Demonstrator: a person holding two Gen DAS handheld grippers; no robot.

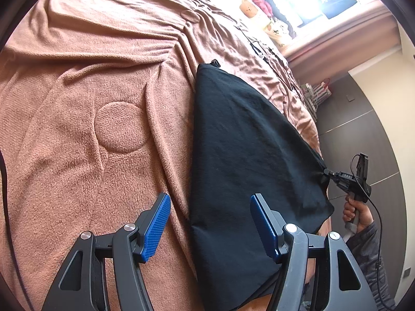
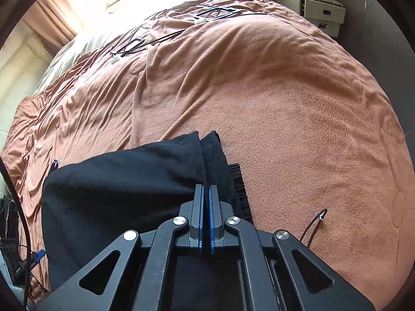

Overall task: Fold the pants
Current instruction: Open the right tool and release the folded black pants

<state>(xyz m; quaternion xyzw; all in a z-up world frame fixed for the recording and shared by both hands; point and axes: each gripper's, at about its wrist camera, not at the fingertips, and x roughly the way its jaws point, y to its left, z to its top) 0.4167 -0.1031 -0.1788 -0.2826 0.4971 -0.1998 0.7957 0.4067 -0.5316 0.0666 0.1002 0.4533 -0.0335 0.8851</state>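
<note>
**Pants partly folded, right gripper pinching a corner**

Left wrist view, left to right: brown blanket [image 1: 90,90] fills the left half. Left gripper [image 1: 210,225] sits at bottom centre, jaws apart, nothing between them; its right finger overlaps the near edge of the pants [image 1: 246,142], touching or not I cannot tell. The pants lie as a black wedge in the centre right, flat on the blanket. At the far right edge the right gripper [image 1: 327,173] bites the cloth's outer corner and pulls it into a point; a hand [image 1: 351,211] holds the handle.

Right wrist view, left to right: pants [image 2: 116,186] at lower left, right gripper [image 2: 206,189] at bottom centre with jaws together, clamped on a hem edge of the cloth. Bare blanket [image 2: 298,116] to the right.

Handling, by judgement: soft, light, limp fabric. It drapes and will sag between holds, so grip at corners or hems and keep the edge taut. Layers may slide on each other.

View differences: only the left wrist view shows the whole outline and the hand. Only the right wrist view shows the hem stitching, the gathered waistband [image 2: 240,189] just right of the grip, and cables [image 2: 166,26] at the upper centre of the bed.
</note>
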